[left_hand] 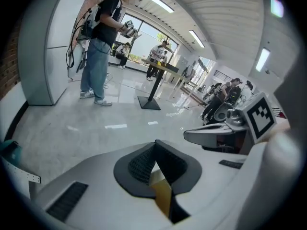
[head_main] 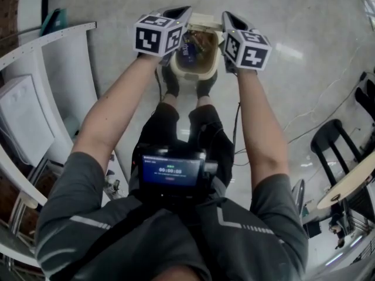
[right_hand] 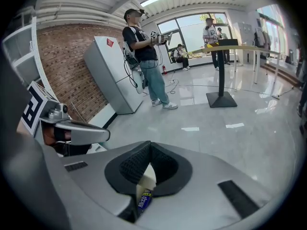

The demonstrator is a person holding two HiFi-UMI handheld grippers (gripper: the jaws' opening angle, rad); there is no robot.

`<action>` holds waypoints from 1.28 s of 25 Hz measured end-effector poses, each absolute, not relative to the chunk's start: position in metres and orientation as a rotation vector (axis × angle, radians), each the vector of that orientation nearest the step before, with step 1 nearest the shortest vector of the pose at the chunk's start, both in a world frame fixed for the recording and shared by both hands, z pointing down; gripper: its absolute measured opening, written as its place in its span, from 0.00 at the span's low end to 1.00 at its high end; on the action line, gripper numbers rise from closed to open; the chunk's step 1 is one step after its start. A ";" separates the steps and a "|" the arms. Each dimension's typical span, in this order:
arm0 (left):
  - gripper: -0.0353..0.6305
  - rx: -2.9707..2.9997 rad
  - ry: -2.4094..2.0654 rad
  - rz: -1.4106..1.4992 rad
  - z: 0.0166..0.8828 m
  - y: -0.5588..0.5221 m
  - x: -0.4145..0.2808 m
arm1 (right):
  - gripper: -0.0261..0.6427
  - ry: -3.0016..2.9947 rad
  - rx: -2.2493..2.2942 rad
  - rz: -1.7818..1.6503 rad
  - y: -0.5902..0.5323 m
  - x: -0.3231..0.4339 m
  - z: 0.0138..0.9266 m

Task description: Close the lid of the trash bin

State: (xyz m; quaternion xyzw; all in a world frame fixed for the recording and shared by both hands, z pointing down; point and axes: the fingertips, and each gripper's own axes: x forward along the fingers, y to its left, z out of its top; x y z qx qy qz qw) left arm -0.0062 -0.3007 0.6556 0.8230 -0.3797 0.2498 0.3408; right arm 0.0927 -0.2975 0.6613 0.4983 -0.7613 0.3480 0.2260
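A cream trash bin (head_main: 195,75) stands on the floor just ahead of the person's shoes, open, with brown litter and a blue wrapper (head_main: 187,50) inside. Its lid (head_main: 205,20) stands raised at the far side. My left gripper (head_main: 183,10) hovers over the bin's left rim and my right gripper (head_main: 228,16) over its right rim, both beside the lid. In the left gripper view the left gripper (left_hand: 155,145) is shut with nothing held. The right gripper (right_hand: 149,145) is also shut and empty, with the blue wrapper (right_hand: 143,200) showing below its jaws.
A white shelf unit (head_main: 35,116) runs along the left. A black chair (head_main: 334,139) and a round table (head_main: 351,180) stand at the right, with cables on the floor. Farther off, a person (right_hand: 144,47) stands by a white cabinet (right_hand: 112,75) and a pedestal table (right_hand: 223,71).
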 end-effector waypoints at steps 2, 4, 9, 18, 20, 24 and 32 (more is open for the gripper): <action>0.06 2.133 -0.964 0.690 0.677 -0.300 -0.003 | 0.06 -2.078 1.366 0.983 -0.298 0.092 0.681; 0.06 2.130 -0.958 0.693 0.683 -0.299 -0.001 | 0.06 -2.060 1.385 0.993 -0.298 0.095 0.685; 0.06 2.144 -0.933 0.700 0.660 -0.283 0.004 | 0.06 -2.049 1.415 1.006 -0.281 0.101 0.662; 0.06 2.064 -0.800 0.887 0.732 -0.211 -0.012 | 0.06 -1.941 1.299 1.081 -0.212 0.086 0.733; 0.06 2.046 -0.781 0.916 0.740 -0.189 -0.014 | 0.06 -1.916 1.279 1.113 -0.191 0.083 0.743; 0.06 2.016 -0.769 0.927 0.756 -0.160 -0.015 | 0.06 -1.864 1.242 1.156 -0.153 0.080 0.765; 0.06 1.967 -0.729 0.958 0.793 -0.123 -0.016 | 0.06 -1.775 1.202 1.183 -0.112 0.081 0.801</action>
